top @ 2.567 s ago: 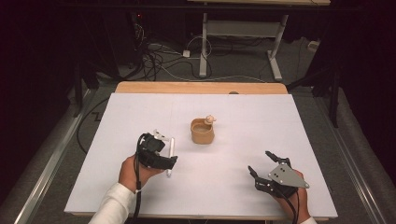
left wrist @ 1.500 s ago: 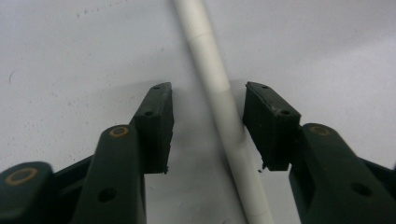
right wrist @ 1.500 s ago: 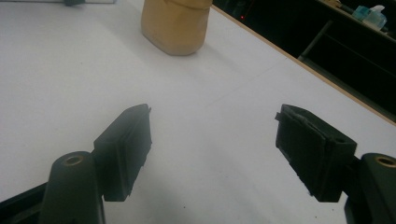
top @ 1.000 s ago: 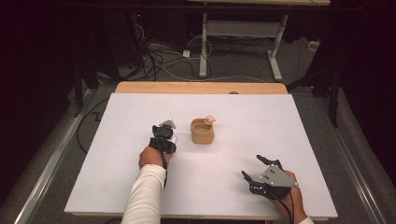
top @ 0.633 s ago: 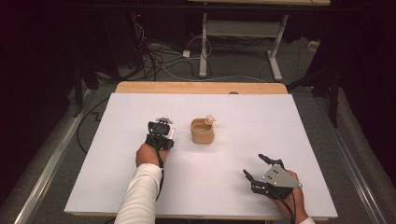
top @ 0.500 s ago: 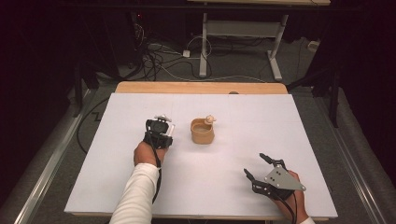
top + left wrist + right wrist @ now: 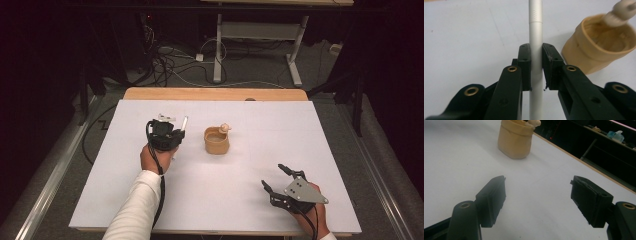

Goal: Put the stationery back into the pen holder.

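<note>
A slim silver-white pen (image 7: 535,37), probably level, lies beside the tan cup (image 7: 599,42).

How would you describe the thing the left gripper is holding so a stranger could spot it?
On the white table, left of the tan cup, the left gripper clamps a slim white pen. Long, straight and pale, unlike the squat cup.

The left gripper (image 7: 536,72) has matte black jaws with brass-ringed pivot holes and small screws in the pads (a black cable trails along the white sleeve (image 7: 134,206)). The right gripper (image 7: 280,181) carries a grey three-cornered plate above its black linkages.
</note>
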Tool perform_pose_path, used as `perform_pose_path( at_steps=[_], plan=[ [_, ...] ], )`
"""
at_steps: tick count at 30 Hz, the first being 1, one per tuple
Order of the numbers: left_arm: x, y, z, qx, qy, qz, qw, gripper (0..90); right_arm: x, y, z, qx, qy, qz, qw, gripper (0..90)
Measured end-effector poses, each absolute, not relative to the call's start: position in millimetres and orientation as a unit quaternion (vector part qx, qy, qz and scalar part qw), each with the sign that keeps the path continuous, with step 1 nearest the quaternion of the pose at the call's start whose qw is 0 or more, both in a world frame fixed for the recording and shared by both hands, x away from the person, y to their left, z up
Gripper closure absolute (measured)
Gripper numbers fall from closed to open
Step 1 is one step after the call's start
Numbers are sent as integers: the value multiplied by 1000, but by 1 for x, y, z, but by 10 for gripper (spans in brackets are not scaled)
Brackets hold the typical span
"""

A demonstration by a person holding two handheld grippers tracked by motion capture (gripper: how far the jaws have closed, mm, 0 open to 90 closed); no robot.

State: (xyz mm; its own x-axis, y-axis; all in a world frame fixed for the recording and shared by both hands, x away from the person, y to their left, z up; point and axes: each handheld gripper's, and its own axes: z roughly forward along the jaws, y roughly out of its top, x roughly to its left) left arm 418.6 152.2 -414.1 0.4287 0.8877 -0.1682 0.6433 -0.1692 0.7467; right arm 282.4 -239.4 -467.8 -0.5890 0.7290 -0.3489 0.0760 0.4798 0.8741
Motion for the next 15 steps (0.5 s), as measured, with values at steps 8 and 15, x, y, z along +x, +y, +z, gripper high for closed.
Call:
perform_pose_path(
  at_steps=[8,15],
  plan=[
    [417,156,-406,737,464,165,464,760,282,-237,-469,261,777,436,372,279],
    [417,152,-399,726,424,168,515,760,283,-238,-470,262,777,435,371,279]
  ],
)
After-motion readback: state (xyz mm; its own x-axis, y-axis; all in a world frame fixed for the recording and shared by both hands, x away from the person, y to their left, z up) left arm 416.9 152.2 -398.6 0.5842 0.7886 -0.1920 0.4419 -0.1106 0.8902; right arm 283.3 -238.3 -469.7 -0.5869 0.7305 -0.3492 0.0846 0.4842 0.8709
